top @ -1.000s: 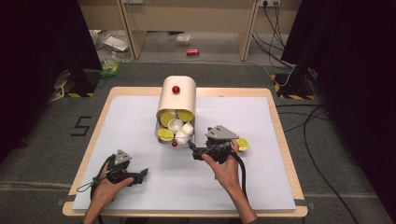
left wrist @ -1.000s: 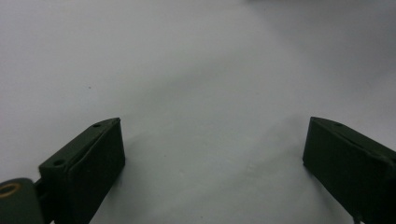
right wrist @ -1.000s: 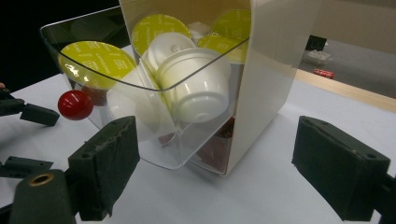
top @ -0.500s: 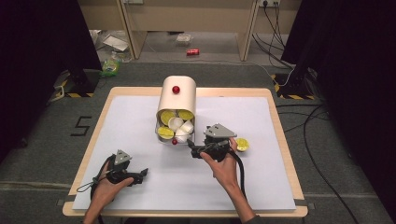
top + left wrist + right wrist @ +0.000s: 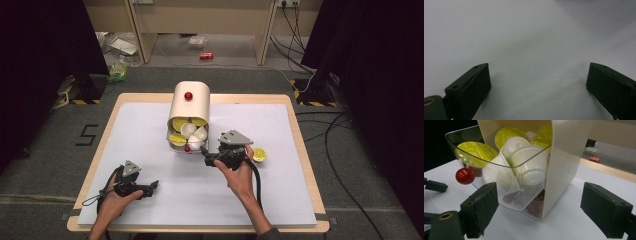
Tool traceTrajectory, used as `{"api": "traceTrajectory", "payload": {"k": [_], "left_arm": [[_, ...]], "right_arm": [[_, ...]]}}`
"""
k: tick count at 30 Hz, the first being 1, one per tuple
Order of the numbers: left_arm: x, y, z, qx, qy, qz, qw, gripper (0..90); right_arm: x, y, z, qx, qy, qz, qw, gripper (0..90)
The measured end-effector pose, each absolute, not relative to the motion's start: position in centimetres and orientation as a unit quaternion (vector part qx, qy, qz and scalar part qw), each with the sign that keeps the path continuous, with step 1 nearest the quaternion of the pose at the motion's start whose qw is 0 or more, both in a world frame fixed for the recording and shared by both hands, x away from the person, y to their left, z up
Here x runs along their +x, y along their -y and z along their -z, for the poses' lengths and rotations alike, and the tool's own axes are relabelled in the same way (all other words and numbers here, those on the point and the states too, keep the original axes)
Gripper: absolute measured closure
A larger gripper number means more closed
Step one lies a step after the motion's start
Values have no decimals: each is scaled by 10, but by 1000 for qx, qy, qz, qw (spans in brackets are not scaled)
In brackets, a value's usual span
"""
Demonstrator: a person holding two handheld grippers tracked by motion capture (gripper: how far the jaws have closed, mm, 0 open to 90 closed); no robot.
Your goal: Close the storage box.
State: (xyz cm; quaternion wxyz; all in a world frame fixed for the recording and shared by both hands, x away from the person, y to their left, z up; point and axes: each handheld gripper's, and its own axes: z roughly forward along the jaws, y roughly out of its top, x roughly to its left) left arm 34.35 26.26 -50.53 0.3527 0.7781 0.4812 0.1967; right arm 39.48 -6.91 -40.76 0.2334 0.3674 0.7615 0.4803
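A cream capsule dispenser (image 5: 189, 102) with a red knob (image 5: 188, 96) on top lies on the white table cover (image 5: 150, 130). Its clear drawer (image 5: 186, 135) faces me, full of several white and yellow-lidded capsules. My right gripper (image 5: 206, 156) is open just right of the drawer's front corner and points at it. In the right gripper view the open gripper (image 5: 541, 212) frames the drawer (image 5: 506, 182), a white capsule (image 5: 531, 167), a yellow lid (image 5: 475, 152) and the drawer's red knob (image 5: 464, 176). One yellow capsule (image 5: 259, 155) lies loose behind the right hand. My left gripper (image 5: 152, 189) rests open near the front left, empty (image 5: 537, 85).
The wooden table edge (image 5: 295, 125) borders the white cover. On the floor beyond are a red can (image 5: 206, 55), scattered litter (image 5: 120, 70) and cables (image 5: 345, 125) at the right. Open white cover lies between the two hands.
The right gripper has edged slightly closer to the drawer. The left hand and its gripper have stayed where they were.
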Motion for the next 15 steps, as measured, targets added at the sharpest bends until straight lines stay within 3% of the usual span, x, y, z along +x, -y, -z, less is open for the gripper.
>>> {"api": "traceTrajectory", "payload": {"k": [15], "left_arm": [[343, -263, 505, 778, -481, -197, 353, 48]], "right_arm": [[404, 66, 409, 376, -756, -483, 233, 149]]}}
